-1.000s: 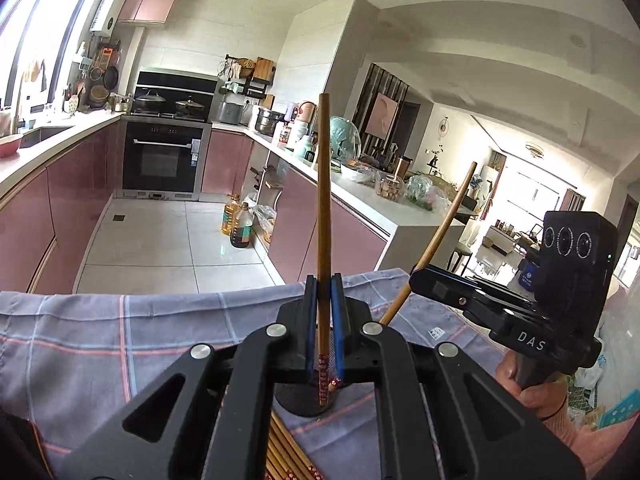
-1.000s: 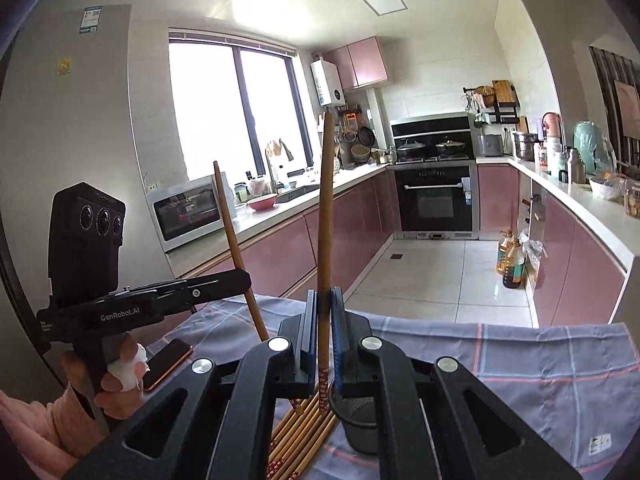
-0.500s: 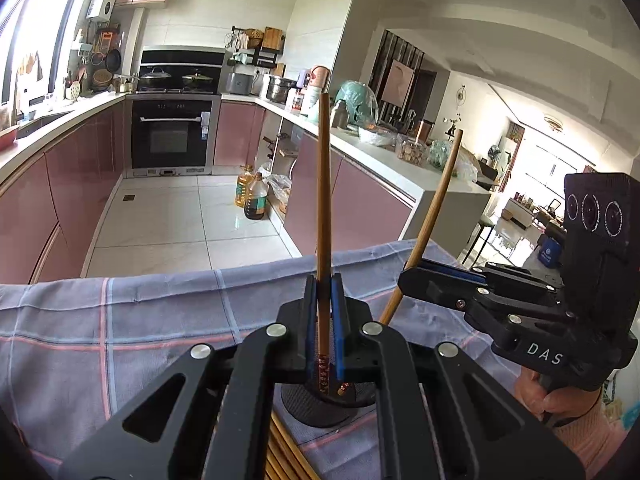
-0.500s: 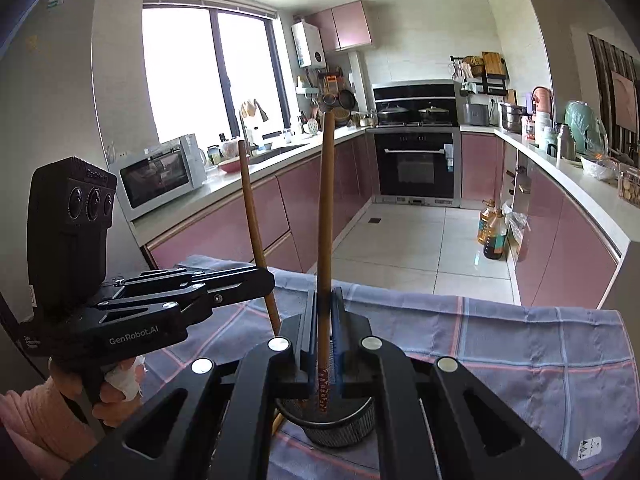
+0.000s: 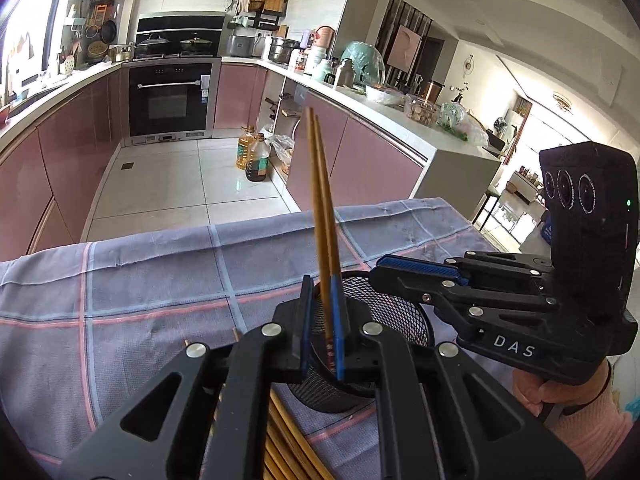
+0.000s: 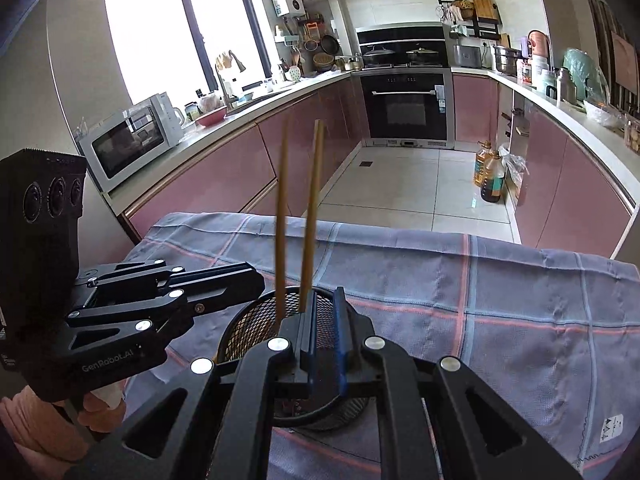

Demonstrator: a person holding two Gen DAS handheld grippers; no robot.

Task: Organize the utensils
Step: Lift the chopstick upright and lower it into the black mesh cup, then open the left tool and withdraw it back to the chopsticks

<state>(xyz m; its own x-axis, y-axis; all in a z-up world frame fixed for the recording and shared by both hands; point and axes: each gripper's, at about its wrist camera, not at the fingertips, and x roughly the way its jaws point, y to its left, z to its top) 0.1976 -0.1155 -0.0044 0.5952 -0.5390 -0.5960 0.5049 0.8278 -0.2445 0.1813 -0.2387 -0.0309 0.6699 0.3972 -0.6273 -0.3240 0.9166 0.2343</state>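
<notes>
A black mesh utensil cup [image 5: 392, 312] [image 6: 256, 320] stands on the checked cloth. Two wooden chopsticks [image 5: 320, 200] [image 6: 308, 216] stand upright in it, leaning on its rim. My left gripper [image 5: 320, 328] is open just above the near side of the cup, with the chopsticks between its pads but loose. My right gripper [image 6: 324, 336] is open over the cup and holds nothing. It also shows in the left wrist view [image 5: 416, 276], at the cup's right. More wooden chopsticks [image 5: 288, 444] lie on the cloth under my left gripper.
The table is covered by a blue-grey cloth with pink and white lines [image 5: 140, 280] [image 6: 500, 300]. Its far edge drops to the kitchen floor. Oil bottles [image 5: 252, 156] stand on the floor by pink cabinets.
Both grippers have opened and let go of their chopsticks, which now stand in the mesh cup. Both grippers have come lower, close over the cup.
</notes>
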